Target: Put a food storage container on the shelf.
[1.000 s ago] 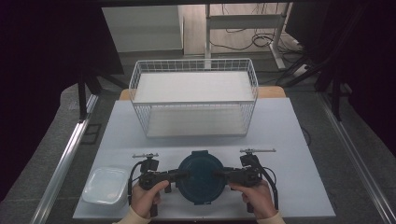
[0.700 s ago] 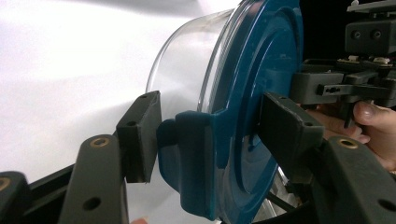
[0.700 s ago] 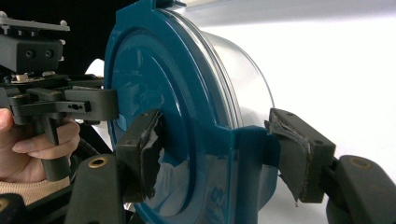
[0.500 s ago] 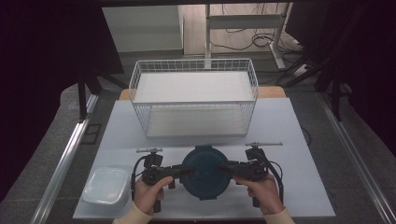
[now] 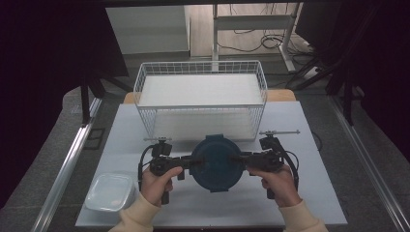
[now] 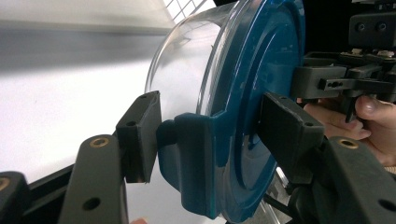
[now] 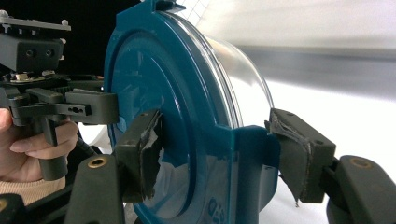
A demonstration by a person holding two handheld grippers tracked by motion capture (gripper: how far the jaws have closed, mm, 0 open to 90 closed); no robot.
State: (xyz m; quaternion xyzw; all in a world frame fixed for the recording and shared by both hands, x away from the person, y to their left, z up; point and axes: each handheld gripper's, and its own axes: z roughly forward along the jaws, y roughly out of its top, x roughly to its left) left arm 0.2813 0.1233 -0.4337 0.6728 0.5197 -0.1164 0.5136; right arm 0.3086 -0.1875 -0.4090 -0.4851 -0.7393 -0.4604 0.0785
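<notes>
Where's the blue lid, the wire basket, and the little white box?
Blue lid (image 5: 216,162), high view, middle of its top.
Wire basket (image 5: 200,108), high view, front rim.
White box (image 5: 110,191), high view, middle of its lid.

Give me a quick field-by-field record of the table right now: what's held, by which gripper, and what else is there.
held item: round clear container with blue lid, carried between both grippers
left gripper: jaws clamp the lid's left latch tab
right gripper: jaws clamp the lid's right latch tab
lid state: on the container
wire basket: white, at the table's far side, just beyond the container
small white container: near left corner of the table, apart from the left hand
</notes>
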